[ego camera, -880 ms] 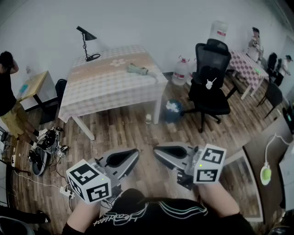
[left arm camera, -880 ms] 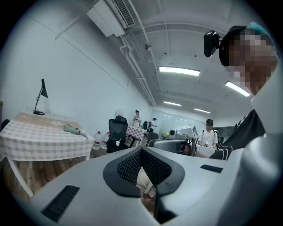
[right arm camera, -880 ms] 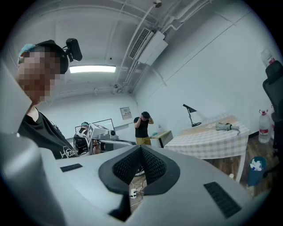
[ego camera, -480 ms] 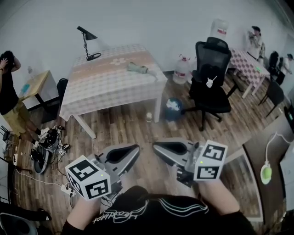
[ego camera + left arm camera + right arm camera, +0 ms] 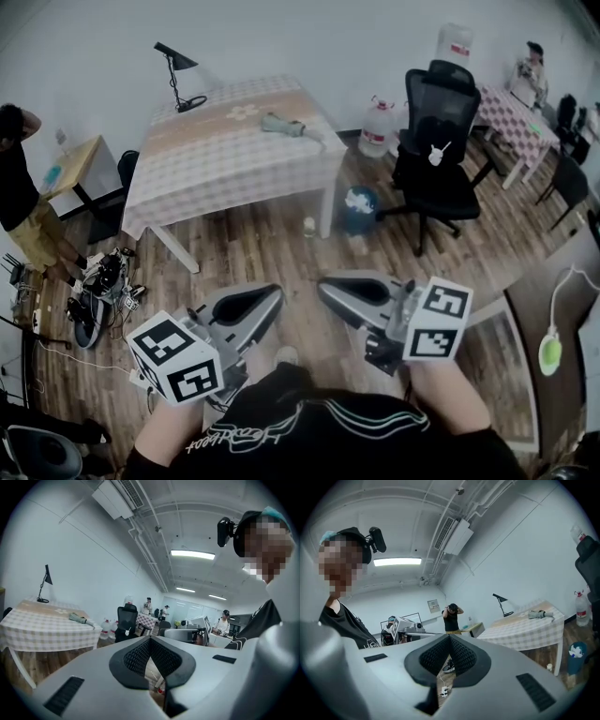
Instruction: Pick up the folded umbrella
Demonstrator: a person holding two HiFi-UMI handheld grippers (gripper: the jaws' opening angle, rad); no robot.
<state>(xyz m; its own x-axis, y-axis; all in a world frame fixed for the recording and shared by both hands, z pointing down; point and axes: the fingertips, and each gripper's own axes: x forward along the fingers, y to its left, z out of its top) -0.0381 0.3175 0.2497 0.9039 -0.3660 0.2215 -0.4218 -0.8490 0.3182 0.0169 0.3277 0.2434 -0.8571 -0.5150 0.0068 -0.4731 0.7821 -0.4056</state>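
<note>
Head view: left tongs (image 5: 267, 302) and right tongs (image 5: 330, 289) both closed, nothing held. Folded umbrella (image 5: 281, 124) lies on the checked surface (image 5: 216, 164), straight ahead of both tongs and well apart from them.

Left gripper view: pads meet, empty; umbrella (image 5: 78, 618) far off to the tongs' left.

Right gripper view: pads meet, empty; umbrella (image 5: 540, 614) far off to the right.

Judgement: probably light, soft slippery fabric over a stiff core. Clamp across mid-bundle; which end is the handle is too small to tell.

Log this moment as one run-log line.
stage: before approach | left gripper: shut, empty | right gripper: shut, empty | folded umbrella: lying on table, untouched, well away from both grippers
</note>
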